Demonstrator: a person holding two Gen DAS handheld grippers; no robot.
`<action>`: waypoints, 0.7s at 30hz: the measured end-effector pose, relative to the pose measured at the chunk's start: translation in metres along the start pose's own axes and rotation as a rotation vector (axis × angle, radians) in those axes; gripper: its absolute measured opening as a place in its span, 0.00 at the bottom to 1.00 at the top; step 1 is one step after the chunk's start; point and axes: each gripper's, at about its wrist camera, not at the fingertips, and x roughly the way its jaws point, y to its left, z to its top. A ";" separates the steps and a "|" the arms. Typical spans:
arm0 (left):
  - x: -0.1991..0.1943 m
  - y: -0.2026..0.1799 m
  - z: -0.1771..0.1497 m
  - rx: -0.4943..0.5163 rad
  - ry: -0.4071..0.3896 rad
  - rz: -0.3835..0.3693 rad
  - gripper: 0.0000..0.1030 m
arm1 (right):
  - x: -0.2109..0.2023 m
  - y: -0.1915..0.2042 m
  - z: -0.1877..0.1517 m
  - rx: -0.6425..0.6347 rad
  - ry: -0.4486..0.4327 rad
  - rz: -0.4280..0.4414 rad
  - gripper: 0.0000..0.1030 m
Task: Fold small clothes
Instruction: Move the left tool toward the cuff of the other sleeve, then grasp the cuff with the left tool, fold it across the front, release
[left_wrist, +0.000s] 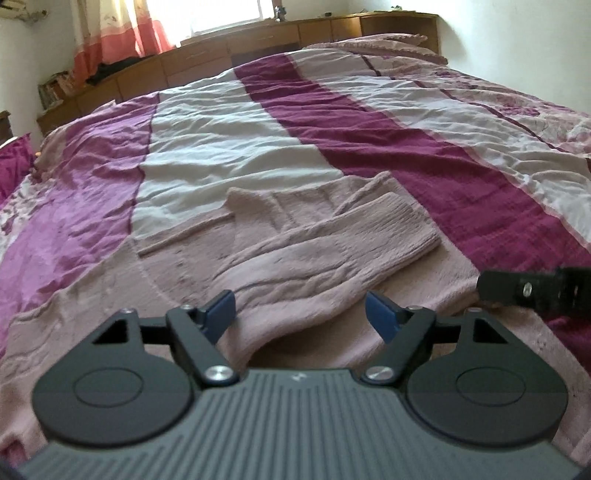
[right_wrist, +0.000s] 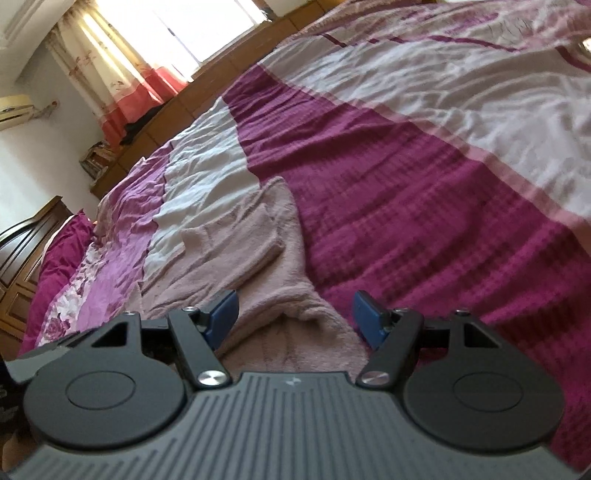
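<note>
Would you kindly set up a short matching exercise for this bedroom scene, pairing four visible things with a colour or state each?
Things:
1. pink garment
2. left gripper
3. curtain
4. wide stripe on the bedspread

Descriptions:
A. dark magenta
B. jaws apart, nothing pinched
C. lying on the bed, a sleeve folded across it
D. pale with an orange band at the bottom, hanging by the window

Pairs: 1-C, 2-B, 3-D, 4-A
</note>
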 end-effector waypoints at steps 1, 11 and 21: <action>0.002 -0.003 0.001 0.010 -0.007 -0.004 0.77 | 0.001 -0.002 -0.001 0.008 0.004 -0.001 0.73; 0.033 -0.031 0.004 0.154 0.012 -0.031 0.62 | 0.005 -0.009 -0.001 0.028 0.011 0.008 0.73; 0.027 -0.016 0.011 0.069 -0.013 -0.072 0.08 | 0.005 -0.011 -0.002 0.030 0.009 0.011 0.73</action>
